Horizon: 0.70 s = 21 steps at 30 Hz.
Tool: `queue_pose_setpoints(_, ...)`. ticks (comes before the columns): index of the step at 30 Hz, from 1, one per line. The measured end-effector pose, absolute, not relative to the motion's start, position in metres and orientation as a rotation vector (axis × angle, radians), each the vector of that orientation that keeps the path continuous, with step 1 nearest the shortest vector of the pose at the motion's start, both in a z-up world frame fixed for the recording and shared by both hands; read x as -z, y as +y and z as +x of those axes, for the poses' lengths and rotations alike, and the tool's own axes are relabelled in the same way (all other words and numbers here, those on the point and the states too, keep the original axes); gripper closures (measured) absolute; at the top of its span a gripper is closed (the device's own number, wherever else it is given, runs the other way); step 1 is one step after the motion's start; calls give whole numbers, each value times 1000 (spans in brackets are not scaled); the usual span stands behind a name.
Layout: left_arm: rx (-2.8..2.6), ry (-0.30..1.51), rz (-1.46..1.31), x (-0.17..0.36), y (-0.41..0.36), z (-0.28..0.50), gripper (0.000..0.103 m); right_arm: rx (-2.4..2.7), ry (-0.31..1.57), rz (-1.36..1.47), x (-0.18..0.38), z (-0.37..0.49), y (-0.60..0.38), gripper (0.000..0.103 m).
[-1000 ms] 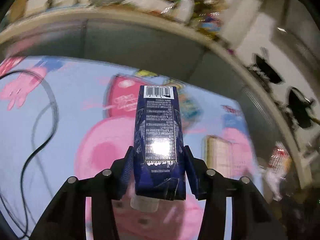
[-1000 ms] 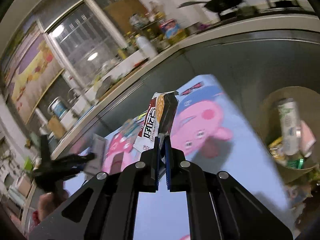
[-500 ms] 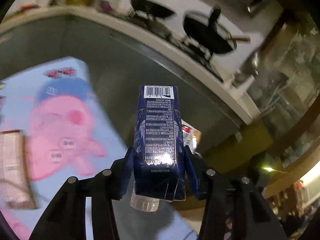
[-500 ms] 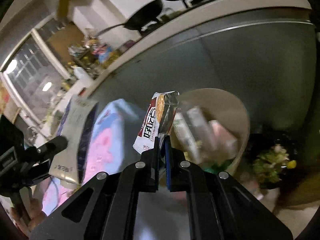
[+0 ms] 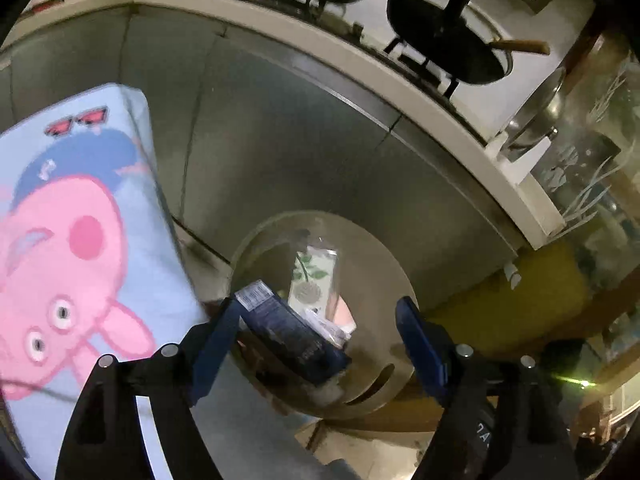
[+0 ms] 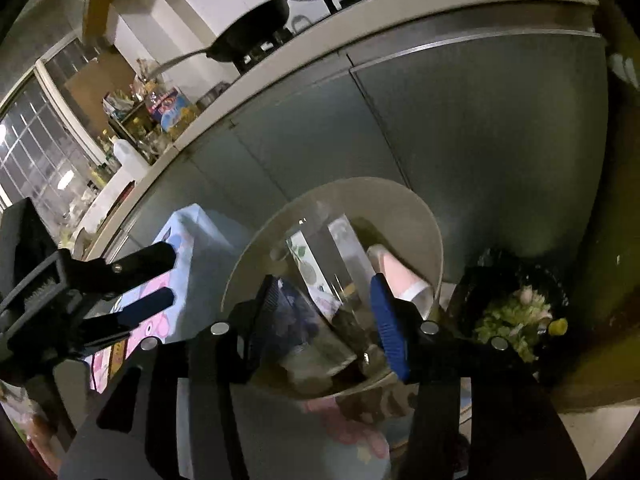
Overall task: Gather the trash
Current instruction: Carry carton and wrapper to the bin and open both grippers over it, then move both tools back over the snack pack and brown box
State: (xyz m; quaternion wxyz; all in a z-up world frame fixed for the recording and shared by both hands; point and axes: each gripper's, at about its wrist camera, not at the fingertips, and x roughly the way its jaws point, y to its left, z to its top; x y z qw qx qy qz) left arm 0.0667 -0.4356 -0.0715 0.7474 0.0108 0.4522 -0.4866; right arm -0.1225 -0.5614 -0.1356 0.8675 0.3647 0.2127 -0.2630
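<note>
My left gripper [image 5: 318, 346] hangs over the beige round bin [image 5: 384, 248], its jaws opening. The dark blue drink carton [image 5: 288, 328] lies tilted below them inside the bin, one end near the left finger, with no pad pressing on it. My right gripper [image 6: 326, 320] is over the same bin [image 6: 400, 200], its jaws opening with nothing gripped. I cannot pick out the snack wrapper among the trash. In the bin are a white carton with green leaves [image 5: 312, 276], a clear bottle [image 6: 344, 256] and the blue carton [image 6: 296, 316]. The left gripper [image 6: 160, 280] shows at the left of the right wrist view.
A light blue cloth with a pink cartoon pig [image 5: 80, 240] covers the table left of the bin. Grey cabinet doors [image 6: 460, 128] stand behind it, under a counter with black pans [image 5: 444, 40]. A dark pot with a green plant [image 6: 516, 320] sits right of the bin.
Both grippers swung from above the pig cloth to above the bin and opened. The blue carton left the left jaws and dropped into the bin. The snack wrapper is gone from the right jaws.
</note>
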Motion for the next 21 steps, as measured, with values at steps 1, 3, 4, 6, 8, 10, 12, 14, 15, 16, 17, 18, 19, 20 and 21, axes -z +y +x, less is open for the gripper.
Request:
queue_pose_setpoints(1, 1057, 965, 29, 66, -429, 65, 23, 543, 439, 765, 133, -122, -558, 55)
queue_pose_setpoints(3, 1033, 907, 45, 55, -417, 60, 23, 529, 430, 759, 127, -122, -550, 55)
queue_pose_setpoints(4, 1016, 876, 57, 49, -411, 57, 23, 522, 425, 753, 123, -120, -545, 55)
queue_pose_setpoints(6, 971, 818, 80, 40, -395, 52, 23, 501, 415, 742, 116, -117, -534, 55)
queue_pose_setpoints(8, 936, 783, 92, 33, -380, 48, 23, 471, 408, 740, 109, -113, -521, 55)
queue_pose_setpoints(10, 898, 751, 94, 27, -361, 45, 23, 448, 404, 733, 101, -110, -509, 55)
queue_pose_setpoints(12, 875, 726, 104, 23, -348, 41, 23, 425, 395, 722, 92, -107, -493, 55)
queue_pose_setpoints(14, 851, 705, 124, 20, -336, 37, 23, 410, 383, 710, 84, -106, -477, 55)
queue_pose_setpoints(15, 846, 696, 129, 19, -331, 35, 23, 404, 380, 707, 82, -106, -472, 55)
queue_pose_setpoints(16, 841, 688, 134, 18, -327, 33, 23, 397, 378, 702, 79, -106, -466, 55)
queue_pose_setpoints(17, 834, 679, 137, 17, -322, 32, 23, 389, 377, 693, 76, -105, -458, 55)
queue_pose_setpoints(18, 825, 665, 140, 15, -315, 31, 23, 384, 376, 683, 73, -105, -451, 55)
queue_pose_setpoints(19, 819, 657, 141, 14, -311, 30, 23, 380, 375, 671, 70, -105, -445, 55)
queue_pose_setpoints(20, 814, 650, 142, 13, -308, 28, 23, 377, 373, 655, 67, -104, -438, 55)
queue_pose_setpoints(21, 804, 640, 144, 11, -303, 27, 23, 376, 371, 642, 64, -104, -433, 55)
